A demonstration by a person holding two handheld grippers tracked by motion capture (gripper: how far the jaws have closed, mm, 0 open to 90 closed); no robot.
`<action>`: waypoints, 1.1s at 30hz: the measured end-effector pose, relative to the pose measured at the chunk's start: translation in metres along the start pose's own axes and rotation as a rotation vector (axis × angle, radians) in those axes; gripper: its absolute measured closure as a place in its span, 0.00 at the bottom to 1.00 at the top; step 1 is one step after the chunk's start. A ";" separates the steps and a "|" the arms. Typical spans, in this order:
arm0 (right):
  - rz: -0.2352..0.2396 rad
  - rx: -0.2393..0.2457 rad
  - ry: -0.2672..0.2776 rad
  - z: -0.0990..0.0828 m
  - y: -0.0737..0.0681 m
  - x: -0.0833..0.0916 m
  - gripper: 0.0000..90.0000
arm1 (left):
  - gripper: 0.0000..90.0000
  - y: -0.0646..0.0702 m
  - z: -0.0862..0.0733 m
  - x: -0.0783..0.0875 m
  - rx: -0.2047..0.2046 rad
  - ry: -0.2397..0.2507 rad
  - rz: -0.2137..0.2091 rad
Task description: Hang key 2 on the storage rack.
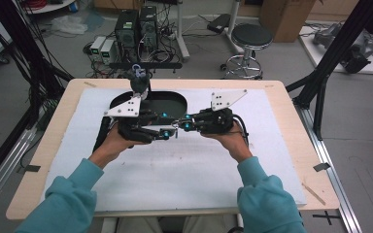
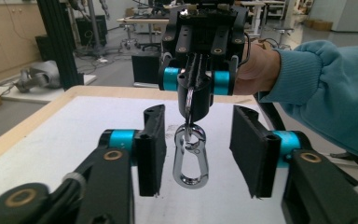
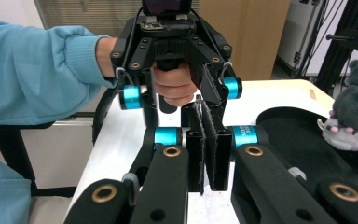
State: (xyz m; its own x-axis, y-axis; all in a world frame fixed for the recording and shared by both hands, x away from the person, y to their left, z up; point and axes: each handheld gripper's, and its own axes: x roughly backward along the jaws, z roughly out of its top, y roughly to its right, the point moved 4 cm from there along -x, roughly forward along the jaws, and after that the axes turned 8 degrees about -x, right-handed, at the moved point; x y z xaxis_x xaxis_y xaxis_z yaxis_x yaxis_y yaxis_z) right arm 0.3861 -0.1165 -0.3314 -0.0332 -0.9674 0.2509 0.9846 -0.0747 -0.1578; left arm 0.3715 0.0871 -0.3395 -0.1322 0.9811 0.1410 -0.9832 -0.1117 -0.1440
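Note:
A silver carabiner (image 2: 191, 163) hangs upright above the white mat, and my right gripper (image 2: 189, 108) is shut on its top ring from the far side. The jaws of my left gripper (image 2: 198, 121) stand open on either side of the clip; neither pad touches it. In the high view the two grippers meet tip to tip over the mat's middle, the left gripper (image 1: 167, 133) in the left hand and the right gripper (image 1: 184, 124) in the right hand. In the right gripper view my right gripper (image 3: 207, 112) has its pads pressed together, facing the left gripper (image 3: 179, 100).
A white foam mat (image 1: 184, 165) covers the wooden table (image 1: 291, 121). A black oval tray (image 1: 175, 101) lies behind the grippers, with a grey plush toy (image 1: 138, 80) at its far left edge. Computers, cables and a stool (image 1: 250, 41) stand on the floor beyond the table.

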 end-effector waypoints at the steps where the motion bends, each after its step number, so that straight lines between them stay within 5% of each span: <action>1: 0.001 0.001 0.001 0.000 0.000 0.000 0.98 | 0.66 0.000 0.000 0.000 -0.004 0.000 0.003; 10: 0.005 0.012 -0.007 0.000 -0.001 -0.002 0.98 | 0.80 0.002 0.002 0.001 -0.008 0.001 -0.009; 33: 0.020 0.015 -0.003 0.001 -0.004 -0.003 0.98 | 0.96 0.001 0.003 0.003 -0.008 0.006 0.009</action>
State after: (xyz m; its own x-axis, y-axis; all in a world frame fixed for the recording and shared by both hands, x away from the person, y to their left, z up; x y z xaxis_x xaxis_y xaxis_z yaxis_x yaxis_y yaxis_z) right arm 0.3822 -0.1135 -0.3307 -0.0130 -0.9680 0.2504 0.9875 -0.0518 -0.1488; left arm 0.3696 0.0894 -0.3366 -0.1401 0.9810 0.1342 -0.9810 -0.1191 -0.1534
